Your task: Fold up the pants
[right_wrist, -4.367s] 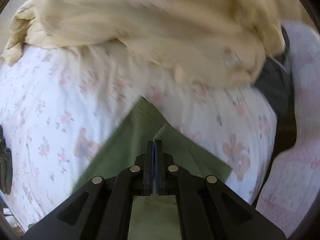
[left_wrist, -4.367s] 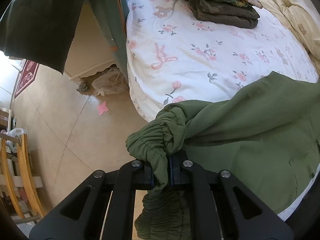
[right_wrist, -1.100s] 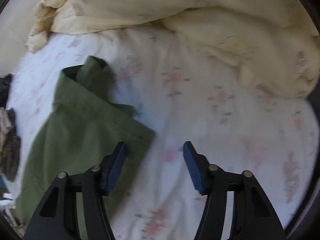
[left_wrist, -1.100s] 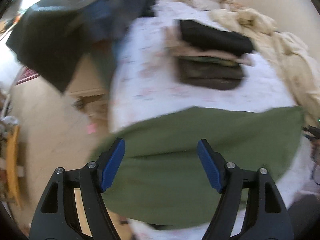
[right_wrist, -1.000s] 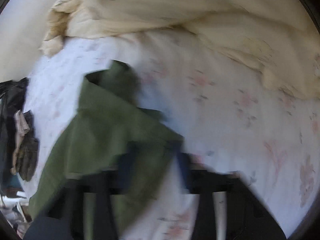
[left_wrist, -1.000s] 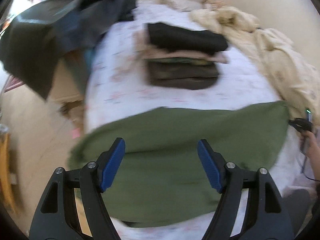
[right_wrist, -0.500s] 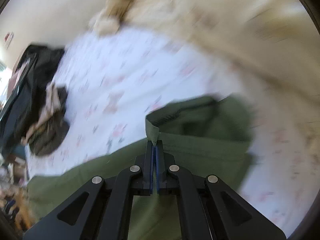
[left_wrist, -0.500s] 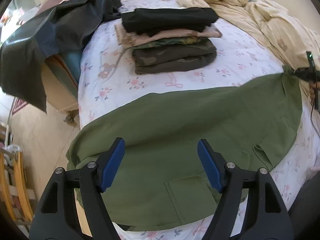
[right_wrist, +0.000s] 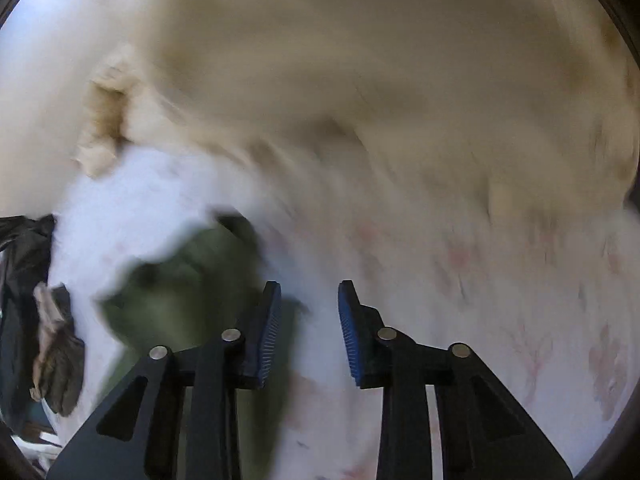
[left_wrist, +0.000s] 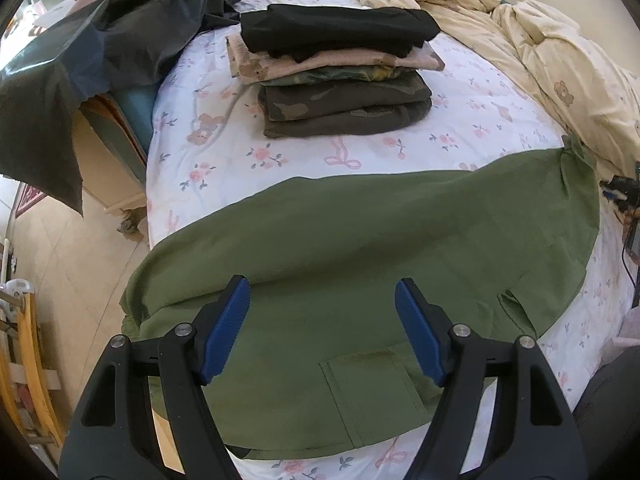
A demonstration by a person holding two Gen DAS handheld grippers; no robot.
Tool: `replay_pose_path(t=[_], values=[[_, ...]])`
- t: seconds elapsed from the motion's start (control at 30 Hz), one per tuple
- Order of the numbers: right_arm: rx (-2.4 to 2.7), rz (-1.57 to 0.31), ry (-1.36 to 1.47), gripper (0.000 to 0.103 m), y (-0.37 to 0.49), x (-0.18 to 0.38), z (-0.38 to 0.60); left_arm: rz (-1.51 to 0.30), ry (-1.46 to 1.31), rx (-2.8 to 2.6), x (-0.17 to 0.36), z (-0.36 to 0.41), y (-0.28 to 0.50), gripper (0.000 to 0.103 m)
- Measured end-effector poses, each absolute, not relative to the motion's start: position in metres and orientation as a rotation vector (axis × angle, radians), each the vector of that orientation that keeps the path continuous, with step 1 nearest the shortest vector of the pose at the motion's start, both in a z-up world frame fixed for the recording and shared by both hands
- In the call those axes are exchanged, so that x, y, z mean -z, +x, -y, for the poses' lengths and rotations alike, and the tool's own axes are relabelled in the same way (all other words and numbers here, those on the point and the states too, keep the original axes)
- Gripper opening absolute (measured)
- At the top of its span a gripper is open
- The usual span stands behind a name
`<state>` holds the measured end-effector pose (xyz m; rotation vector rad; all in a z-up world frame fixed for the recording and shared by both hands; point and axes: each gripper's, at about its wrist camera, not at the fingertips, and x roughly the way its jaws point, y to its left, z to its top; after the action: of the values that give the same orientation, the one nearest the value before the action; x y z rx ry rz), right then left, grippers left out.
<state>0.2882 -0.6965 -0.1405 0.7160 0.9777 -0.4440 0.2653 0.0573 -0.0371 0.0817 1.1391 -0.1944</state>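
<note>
The bed (left_wrist: 208,152), in a white floral sheet, fills most of the left wrist view. A cream quilt (left_wrist: 560,60) is heaped along its far right side, and dark clothes (left_wrist: 100,40) hang over furniture at far left. The green pants (left_wrist: 360,248) lie spread flat across the near part of the bed, one end drooping over the left edge. A stack (left_wrist: 340,68) of folded clothes sits on the sheet just beyond them — black on top, camouflage below. The left gripper (left_wrist: 322,328) hovers over the near half of the pants, jaws wide apart, holding nothing. In the blurred right wrist view, the right gripper (right_wrist: 308,320) is parted too — the pants (right_wrist: 180,300) lie to its left, the quilt (right_wrist: 400,100) beyond.
</note>
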Motion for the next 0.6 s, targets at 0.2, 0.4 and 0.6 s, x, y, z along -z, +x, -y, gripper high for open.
replay_pose_path(t=[0.2, 0.4, 0.6], values=[[0.356, -0.998, 0.745, 0.033, 0.303, 0.157, 0.680, -1.141, 0.113, 0.178, 0.040, -0.056, 0.265, 0.072], [0.402, -1.100, 0.539, 0.000, 0.320, 0.158, 0.662, -1.154, 0.102, 0.172, 0.043, -0.057, 0.268, 0.072], [0.543, -0.944, 0.687, 0.000, 0.262, 0.123, 0.688, -1.149, 0.078, 0.230, 0.036, -0.049, 0.266, 0.072]])
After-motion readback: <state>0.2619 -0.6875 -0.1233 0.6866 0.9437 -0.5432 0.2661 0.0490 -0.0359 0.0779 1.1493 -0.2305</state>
